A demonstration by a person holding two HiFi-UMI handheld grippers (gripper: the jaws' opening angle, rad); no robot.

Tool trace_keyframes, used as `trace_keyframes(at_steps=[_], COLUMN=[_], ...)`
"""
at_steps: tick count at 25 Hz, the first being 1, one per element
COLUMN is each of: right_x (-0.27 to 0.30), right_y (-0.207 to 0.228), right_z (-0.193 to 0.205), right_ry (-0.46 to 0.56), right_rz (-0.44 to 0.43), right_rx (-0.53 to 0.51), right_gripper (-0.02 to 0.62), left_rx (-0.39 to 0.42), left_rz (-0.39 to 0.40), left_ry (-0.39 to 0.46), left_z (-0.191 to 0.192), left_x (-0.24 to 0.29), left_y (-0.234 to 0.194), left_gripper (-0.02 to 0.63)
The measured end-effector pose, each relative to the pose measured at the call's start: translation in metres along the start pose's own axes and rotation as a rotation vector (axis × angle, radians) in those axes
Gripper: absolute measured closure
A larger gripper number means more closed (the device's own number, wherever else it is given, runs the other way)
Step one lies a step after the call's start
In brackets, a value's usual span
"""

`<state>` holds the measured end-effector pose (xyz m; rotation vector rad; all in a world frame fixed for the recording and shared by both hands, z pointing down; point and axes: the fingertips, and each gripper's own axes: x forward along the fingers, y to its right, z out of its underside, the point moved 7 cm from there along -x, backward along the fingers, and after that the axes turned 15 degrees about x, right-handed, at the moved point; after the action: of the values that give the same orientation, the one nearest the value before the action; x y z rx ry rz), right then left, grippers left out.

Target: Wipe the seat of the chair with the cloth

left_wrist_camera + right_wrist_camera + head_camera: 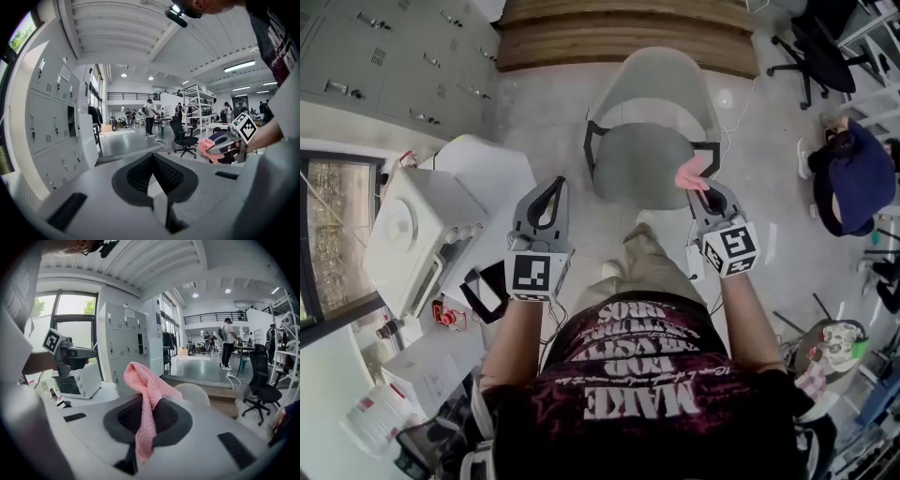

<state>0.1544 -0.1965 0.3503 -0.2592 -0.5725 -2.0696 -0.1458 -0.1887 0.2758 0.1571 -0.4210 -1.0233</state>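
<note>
Shows, from above, a pale chair (649, 141) on the floor straight ahead, its grey seat (642, 178) bare and facing up. Shows a white countertop oven (412, 234) on a table at the left, well apart from the chair. Holds the left gripper (546, 211) in the air short of the seat's near-left edge, jaws pressed together at the tips on nothing. Holds the right gripper (705, 187) over the seat's right edge, jaws clamped on a pink knitted cloth (147, 399), with one fold standing up past the tips and the other end draped back over the jaws. Appears not yet to touch the seat. To wipe well: lower the right gripper enough to press the loose fold flat against the seat, keep the clamp firm, sweep in overlapping passes from backrest to front edge, and steady the chair by its dark left armrest (592, 145) with the left gripper if needed.
</note>
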Motion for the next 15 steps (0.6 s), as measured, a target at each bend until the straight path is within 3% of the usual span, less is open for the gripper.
trace_keyframes(at_steps=[7,10,15], right_x=[0.108,0.159,0.255], right_y=[0.062,0.083,0.119], right_z=[0.049,0.087,0.168], right_ry=[-0.129,-0.193,-0.368], right_rz=[-0.035,-0.053,-0.089], right_rx=[0.042,0.087,0.096], right_gripper=[0.565,0.565,0.565], left_rx=[-0.055,-0.037,-0.086], left_rz=[-0.031,0.005,0.039], left_ry=[-0.082,-0.128,-0.218], left_z=[0.046,0.074,0.124], left_x=[0.076,0.103,0.131], left_y=[-0.004,0.004,0.027], left_gripper=[0.604,0.604,0.606])
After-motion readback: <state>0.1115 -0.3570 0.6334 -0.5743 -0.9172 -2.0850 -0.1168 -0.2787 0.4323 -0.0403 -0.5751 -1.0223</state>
